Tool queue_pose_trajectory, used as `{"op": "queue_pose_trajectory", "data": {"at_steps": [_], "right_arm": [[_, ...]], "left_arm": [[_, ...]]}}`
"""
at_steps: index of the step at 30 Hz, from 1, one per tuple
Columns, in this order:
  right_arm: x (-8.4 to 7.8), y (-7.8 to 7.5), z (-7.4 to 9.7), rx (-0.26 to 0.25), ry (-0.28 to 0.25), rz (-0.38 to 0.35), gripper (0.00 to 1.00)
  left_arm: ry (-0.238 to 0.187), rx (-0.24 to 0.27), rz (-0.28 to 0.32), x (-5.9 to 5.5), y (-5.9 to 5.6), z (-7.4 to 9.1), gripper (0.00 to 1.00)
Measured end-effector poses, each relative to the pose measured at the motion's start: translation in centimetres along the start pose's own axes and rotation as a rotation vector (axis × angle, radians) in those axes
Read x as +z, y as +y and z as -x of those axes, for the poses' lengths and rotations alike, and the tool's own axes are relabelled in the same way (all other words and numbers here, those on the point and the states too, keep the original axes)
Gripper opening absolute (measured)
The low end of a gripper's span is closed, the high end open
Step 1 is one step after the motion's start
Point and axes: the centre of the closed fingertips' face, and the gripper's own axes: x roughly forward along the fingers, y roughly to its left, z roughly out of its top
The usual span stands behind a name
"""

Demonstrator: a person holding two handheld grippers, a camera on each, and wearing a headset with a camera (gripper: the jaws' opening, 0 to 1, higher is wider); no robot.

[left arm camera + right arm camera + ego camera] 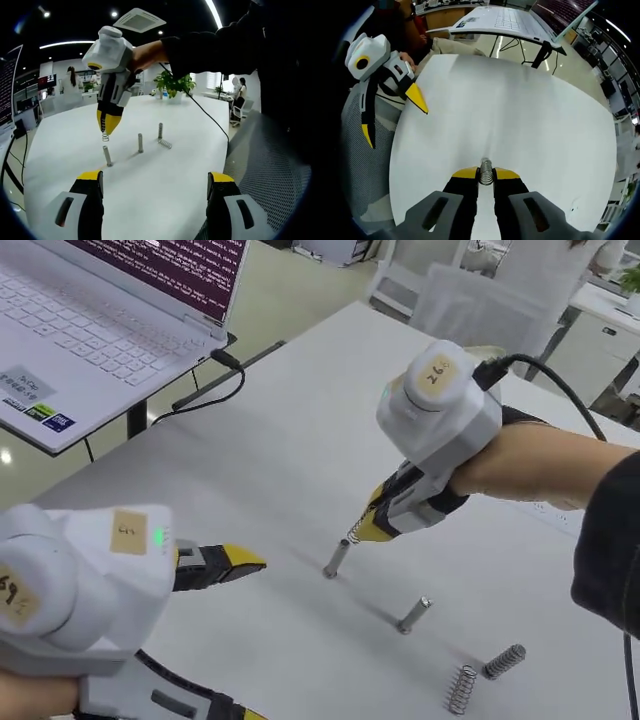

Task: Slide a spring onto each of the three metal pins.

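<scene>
Right gripper (486,175): jaws clamped on a spring (105,131), which juts from their tips, just above the nearest pin (336,558). Threading step, by my reading. Next: line the bore over the pin top, then lower (little tolerance). Left gripper (155,182): jaws wide apart, empty.
</scene>
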Motion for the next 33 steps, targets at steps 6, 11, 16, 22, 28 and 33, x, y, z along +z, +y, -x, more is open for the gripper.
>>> {"op": "queue_pose_trajectory", "data": {"at_steps": [6,11,16,22,28,33], "right_arm": [[-0.2,0.2,-0.6,0.007,0.014,0.001,0.08],[-0.1,0.4,-0.9,0.014,0.016,0.0,0.08],[-0.1,0.6,-1.2,0.025,0.023,0.0,0.08],[-0.3,0.5,-1.6,0.031,0.03,-0.004,0.08],[-0.5,0.6,-2.3,0.038,0.045,-0.002,0.08],[-0.7,0.6,-2.9,0.045,0.057,0.0,0.08]], "left_arm": [[0.026,0.026,-0.025,-0.6,0.7,0.2,0.83],[0.034,0.036,-0.032,-0.9,1.1,0.3,0.82],[0.049,0.039,-0.045,-1.2,1.2,0.3,0.82],[0.054,0.044,-0.056,-1.2,1.5,0.3,0.81],[0.071,0.048,-0.078,-1.4,1.8,0.3,0.81],[0.078,0.048,-0.086,-1.5,1.9,0.2,0.8]]}}
